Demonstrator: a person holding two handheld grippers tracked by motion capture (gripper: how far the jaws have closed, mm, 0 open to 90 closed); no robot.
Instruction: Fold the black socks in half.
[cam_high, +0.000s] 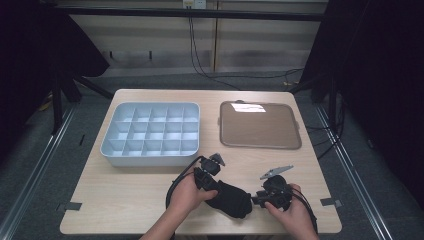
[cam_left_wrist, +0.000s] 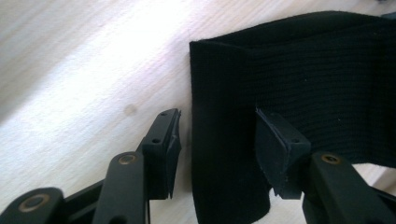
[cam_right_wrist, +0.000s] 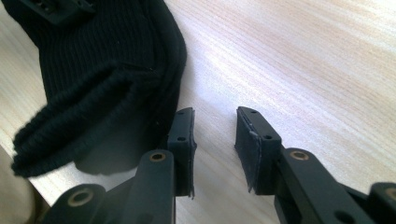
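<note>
At the left of the high view, a pale blue divided tray (cam_high: 150, 150) is seen on the bench (cam_high: 125, 200), its compartments all bare. To its right, at upper centre, a brownish flat lid (cam_high: 260, 125) lies apart from it, nothing resting on it.

Lower down, near the bottom centre of the frame, a black knitted sock (cam_high: 231, 199) lies on the bench between the two tongs. The left tongs (cam_high: 204, 181) are set open astride the sock's edge: in the left gripper view one jaw stands on the bare wood, the other over the cloth (cam_left_wrist: 299, 84), and no pinch is yet made. The right tongs (cam_high: 261, 199) are also open, and in the right gripper view the ribbed cuff (cam_right_wrist: 98, 98) is seen just left of the empty jaws.

The step in hand is judged to be the taking hold of the sock. Next, the left jaws would need to be closed on the fabric, and the right tongs shifted onto the cuff.
</note>
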